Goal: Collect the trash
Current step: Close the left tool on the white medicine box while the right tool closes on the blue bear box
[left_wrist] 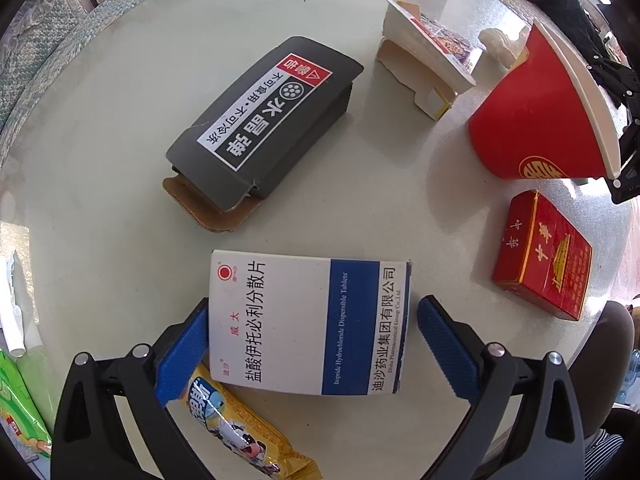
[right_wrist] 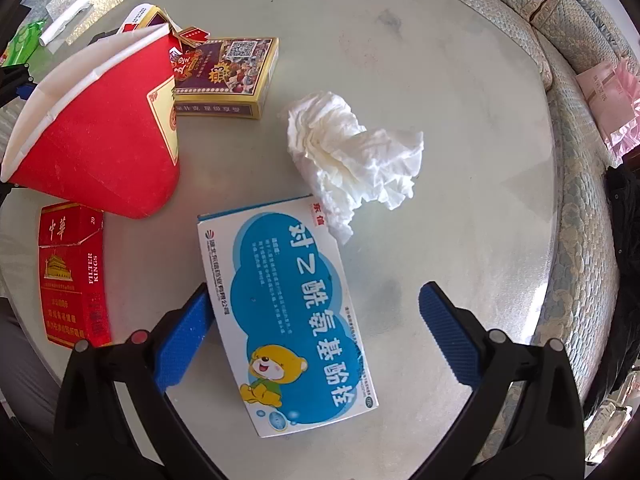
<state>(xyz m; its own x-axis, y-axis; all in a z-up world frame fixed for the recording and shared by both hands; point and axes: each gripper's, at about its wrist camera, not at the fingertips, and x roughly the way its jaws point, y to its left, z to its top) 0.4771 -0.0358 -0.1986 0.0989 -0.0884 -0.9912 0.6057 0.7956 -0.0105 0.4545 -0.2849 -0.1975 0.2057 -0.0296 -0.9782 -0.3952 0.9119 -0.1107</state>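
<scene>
Round pale table [right_wrist: 400, 60] (glossy); patterned sofa [right_wrist: 580, 120] curves behind.

A home living room, by the look of it. A round pale table [right_wrist: 440, 92] stands against a sofa [right_wrist: 560, 20] upholstered in patterned blue-green fabric. Household litter covers the tabletop: medicine boxes [left_wrist: 308, 324], a red cigarette pack [left_wrist: 544, 256], a flattened paper cup [right_wrist: 104, 132], a crumpled tissue [right_wrist: 352, 160], a playing-card box [right_wrist: 228, 76] and a snack wrapper [left_wrist: 236, 428].

6 boxes [left_wrist: 264, 128], 1 cup [right_wrist: 104, 136], 1 tissue [right_wrist: 356, 160]
</scene>
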